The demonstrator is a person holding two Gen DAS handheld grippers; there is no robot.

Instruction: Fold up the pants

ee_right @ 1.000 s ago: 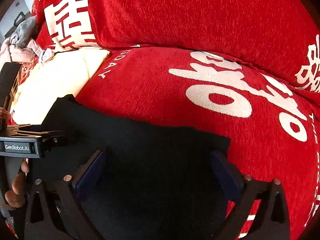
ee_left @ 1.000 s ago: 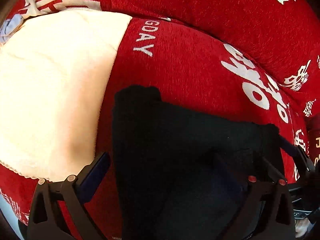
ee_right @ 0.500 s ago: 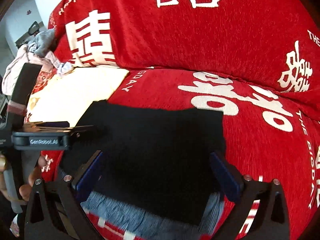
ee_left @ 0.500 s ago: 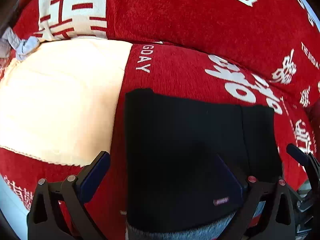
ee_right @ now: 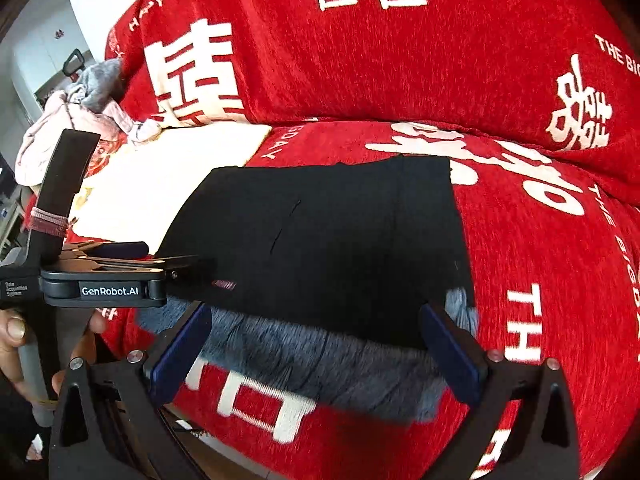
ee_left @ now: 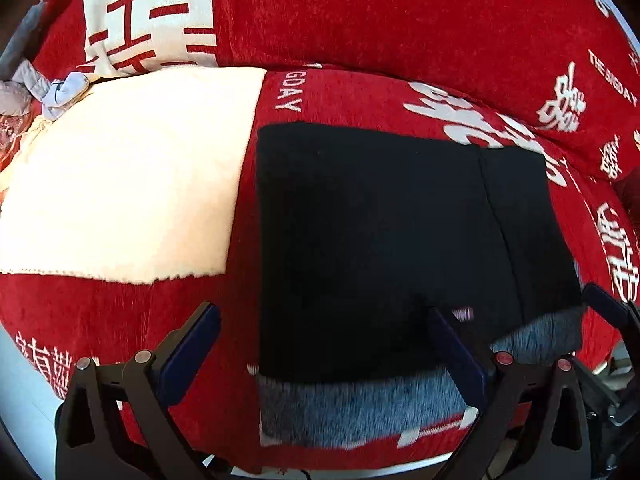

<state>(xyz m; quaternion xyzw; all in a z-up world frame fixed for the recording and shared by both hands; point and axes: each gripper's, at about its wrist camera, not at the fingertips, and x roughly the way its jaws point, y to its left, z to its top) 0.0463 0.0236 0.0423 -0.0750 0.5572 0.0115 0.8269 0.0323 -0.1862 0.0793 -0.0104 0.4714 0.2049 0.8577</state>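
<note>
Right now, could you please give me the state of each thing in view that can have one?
black pants: folded into a flat rectangle on the sofa, grey lining showing along the near edge, not held.
left gripper: open, empty.
right gripper: open, empty.
cream blanket: spread flat beside the pants.
clothes pile: crumpled, unfolded.

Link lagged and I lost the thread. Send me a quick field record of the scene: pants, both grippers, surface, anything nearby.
pants: black pants folded into a flat rectangle, grey lining showing along the near edge
left gripper: left gripper open, holding nothing, above the near edge
right gripper: right gripper open, holding nothing
surface: red sofa cover with white lettering
nearby: cream cloth beside the pants; heap of clothes at the sofa's far end
</note>
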